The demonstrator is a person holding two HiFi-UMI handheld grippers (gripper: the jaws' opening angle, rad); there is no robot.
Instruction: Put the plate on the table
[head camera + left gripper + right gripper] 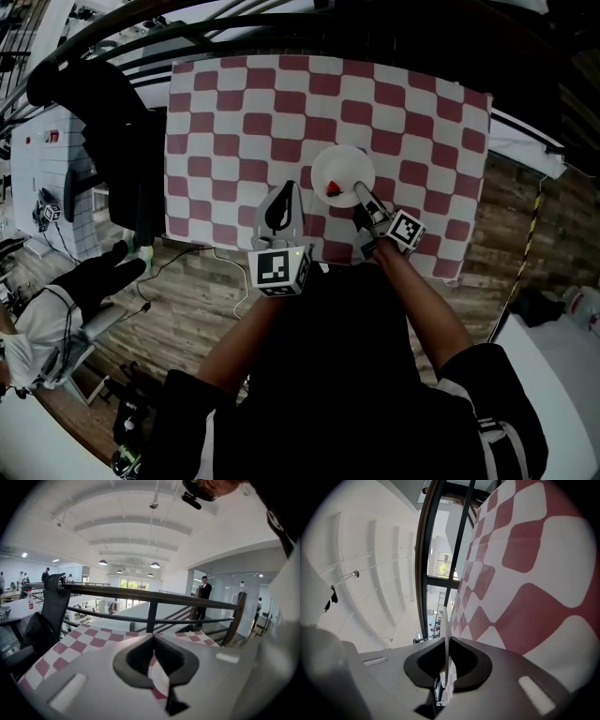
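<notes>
A white plate [339, 169] carrying a small red thing [332, 189] is over the near middle of the red-and-white checked tablecloth [234, 112]. My right gripper [360, 195] is shut on the plate's near rim. In the right gripper view the plate [446, 630] shows edge-on between the jaws of that gripper [446, 641], with the cloth [525, 573] close beside it. Whether the plate touches the cloth I cannot tell. To the plate's left, my left gripper [284, 192] hangs over the cloth with nothing in it, and in its own view that gripper [153, 637] has its jaws shut.
A black office chair [112, 131] stands at the table's left edge. A dark metal railing [154, 597] runs beyond the table's far side. A seated person [56, 309] is at the lower left on the wooden floor, where a cable [187, 258] lies.
</notes>
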